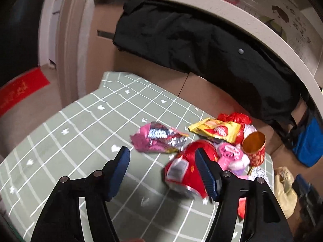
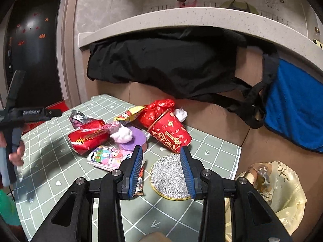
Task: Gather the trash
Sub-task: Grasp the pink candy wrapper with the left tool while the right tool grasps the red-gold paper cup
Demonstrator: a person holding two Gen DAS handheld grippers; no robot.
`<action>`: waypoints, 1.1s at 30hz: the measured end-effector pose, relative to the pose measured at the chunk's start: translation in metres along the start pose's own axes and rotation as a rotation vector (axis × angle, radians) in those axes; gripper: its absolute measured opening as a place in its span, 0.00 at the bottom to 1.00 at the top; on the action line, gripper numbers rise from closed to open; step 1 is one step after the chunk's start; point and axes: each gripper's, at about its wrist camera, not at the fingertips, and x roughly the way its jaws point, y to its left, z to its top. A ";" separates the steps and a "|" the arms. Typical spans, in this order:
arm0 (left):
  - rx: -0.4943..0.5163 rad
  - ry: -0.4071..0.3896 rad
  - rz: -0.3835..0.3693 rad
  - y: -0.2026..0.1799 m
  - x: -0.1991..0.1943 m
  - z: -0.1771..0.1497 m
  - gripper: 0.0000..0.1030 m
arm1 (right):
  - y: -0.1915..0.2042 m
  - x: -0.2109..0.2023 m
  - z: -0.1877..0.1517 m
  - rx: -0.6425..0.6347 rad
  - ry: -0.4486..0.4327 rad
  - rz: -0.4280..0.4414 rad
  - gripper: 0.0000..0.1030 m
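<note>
Trash lies heaped on a green checked tablecloth. In the left wrist view my left gripper is open, its right finger against a crushed red can; a pink foil wrapper, a yellow snack bag and a red paper cup lie beyond. In the right wrist view my right gripper is open above a round glittery lid. The red cup, red can, a cartoon-printed packet, a purple disc and a red plastic bag lie ahead.
A bin lined with a yellowish bag stands on the floor right of the table. A black garment and a blue cloth hang from a white counter behind. The left gripper's body shows at the far left.
</note>
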 end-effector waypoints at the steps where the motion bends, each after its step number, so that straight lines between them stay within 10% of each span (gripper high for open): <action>1: -0.004 0.008 0.008 0.000 0.008 0.003 0.64 | 0.000 0.002 0.000 0.000 0.004 -0.001 0.36; 9: -0.048 0.112 0.072 0.017 0.073 0.026 0.63 | 0.002 0.020 0.009 0.006 0.021 0.026 0.36; 14: -0.046 0.182 0.037 0.019 0.093 0.023 0.41 | 0.001 0.037 0.027 -0.038 0.014 0.076 0.36; 23: 0.066 0.043 0.063 0.003 0.047 0.022 0.21 | -0.013 0.104 0.041 -0.190 0.093 0.097 0.36; 33: 0.123 -0.094 0.034 -0.028 -0.007 0.021 0.21 | -0.019 0.131 0.067 -0.016 0.080 0.024 0.36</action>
